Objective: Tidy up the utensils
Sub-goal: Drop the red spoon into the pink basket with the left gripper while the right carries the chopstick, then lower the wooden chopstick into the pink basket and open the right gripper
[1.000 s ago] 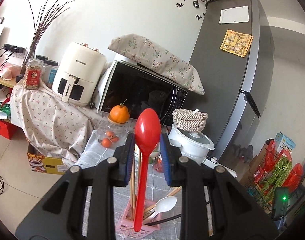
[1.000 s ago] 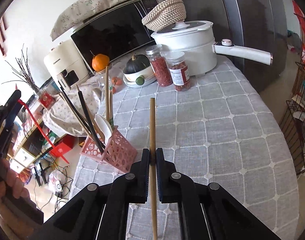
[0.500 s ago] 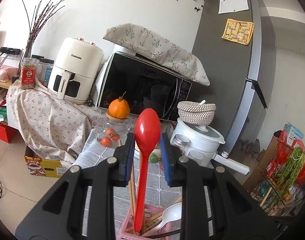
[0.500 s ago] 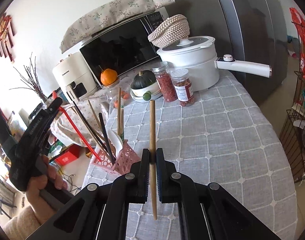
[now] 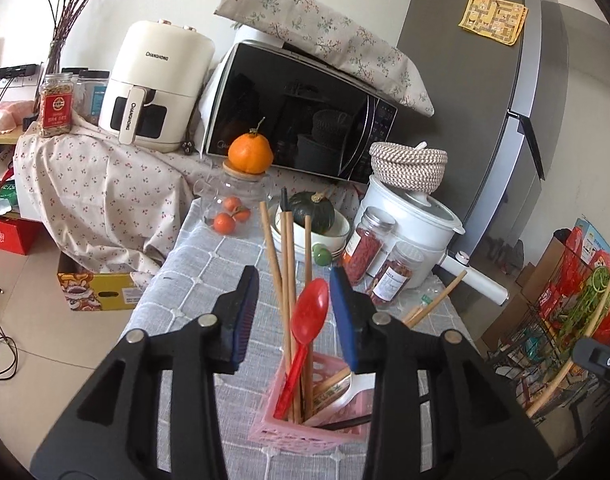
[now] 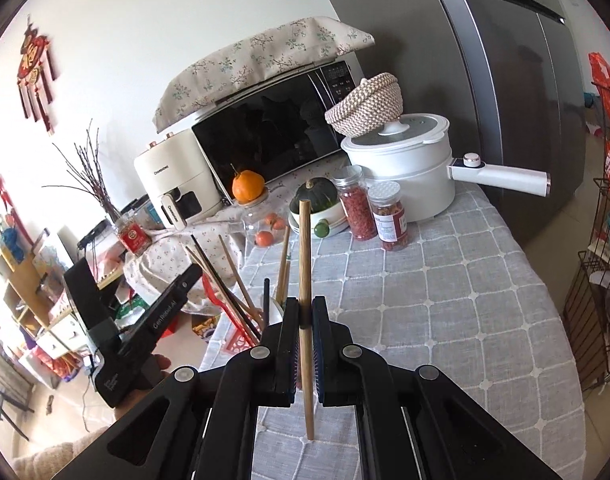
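A red plastic spoon (image 5: 309, 316) stands handle-down in the pink perforated holder (image 5: 305, 428), among several wooden chopsticks (image 5: 273, 248) and a white spoon (image 5: 357, 384). My left gripper (image 5: 293, 280) hangs just above the holder. Its jaws are opening, with the spoon's bowl loose between them and no pad pressing on it. My right gripper (image 6: 305, 308) is shut on a single wooden chopstick (image 6: 304, 248), held upright above the grey checked tablecloth (image 6: 445, 320). In the right wrist view, the left gripper (image 6: 189, 276) and the holder (image 6: 237, 346) are at the left.
Behind the holder stand two red-filled jars (image 5: 367, 248), a bowl with a green squash (image 5: 311, 210), a glass jar of oranges (image 5: 233, 204) and a white pot (image 6: 401, 168) with a long handle. A microwave (image 5: 297, 112), air fryer and fridge line the back. A wire rack (image 6: 597, 280) stands at the right.
The left gripper sank and its jaws widened, letting go of the red spoon, which dropped into the pink holder. The right gripper rose with its chopstick.
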`<state>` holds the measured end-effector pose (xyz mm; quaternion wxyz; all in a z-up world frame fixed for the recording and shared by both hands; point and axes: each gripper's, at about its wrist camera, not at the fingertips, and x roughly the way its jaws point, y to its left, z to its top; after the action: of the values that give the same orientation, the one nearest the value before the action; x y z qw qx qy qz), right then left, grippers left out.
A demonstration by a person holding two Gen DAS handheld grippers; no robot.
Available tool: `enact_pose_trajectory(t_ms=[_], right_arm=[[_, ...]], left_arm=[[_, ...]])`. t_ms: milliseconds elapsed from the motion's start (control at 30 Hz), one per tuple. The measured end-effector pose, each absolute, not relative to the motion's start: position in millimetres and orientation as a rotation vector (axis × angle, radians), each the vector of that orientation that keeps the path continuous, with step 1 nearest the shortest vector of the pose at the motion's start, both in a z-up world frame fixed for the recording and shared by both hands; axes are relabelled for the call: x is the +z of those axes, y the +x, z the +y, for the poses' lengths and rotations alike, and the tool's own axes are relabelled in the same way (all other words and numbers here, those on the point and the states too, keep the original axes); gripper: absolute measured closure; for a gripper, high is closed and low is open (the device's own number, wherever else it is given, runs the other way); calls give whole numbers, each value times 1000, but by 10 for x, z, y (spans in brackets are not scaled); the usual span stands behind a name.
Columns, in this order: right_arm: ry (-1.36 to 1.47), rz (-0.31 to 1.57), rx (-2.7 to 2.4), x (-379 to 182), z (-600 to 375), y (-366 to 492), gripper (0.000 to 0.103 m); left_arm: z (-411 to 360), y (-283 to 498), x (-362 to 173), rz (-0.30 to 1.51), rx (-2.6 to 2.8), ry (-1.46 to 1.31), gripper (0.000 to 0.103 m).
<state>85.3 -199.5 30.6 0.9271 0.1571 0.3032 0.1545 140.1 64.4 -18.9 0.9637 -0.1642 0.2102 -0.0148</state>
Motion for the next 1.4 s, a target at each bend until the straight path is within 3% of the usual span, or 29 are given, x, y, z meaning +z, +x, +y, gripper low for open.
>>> enact_pose_trajectory(t_ms=[133,400,867,1400], right_arm=[[347,590,331,451,-2010,814,97],[411,507,362,715,-1940,799,97],[401,410,318,568,-1279,1200,97],[327,530,352,-10,-910,1527,93]], left_arm=[[751,1317,-163,541,-26,-355,52],[780,1103,-233,832,34,-253,23],[836,993,-693,1081,-19,-203,22],[831,1009,-695,1070,-34,-175,22]])
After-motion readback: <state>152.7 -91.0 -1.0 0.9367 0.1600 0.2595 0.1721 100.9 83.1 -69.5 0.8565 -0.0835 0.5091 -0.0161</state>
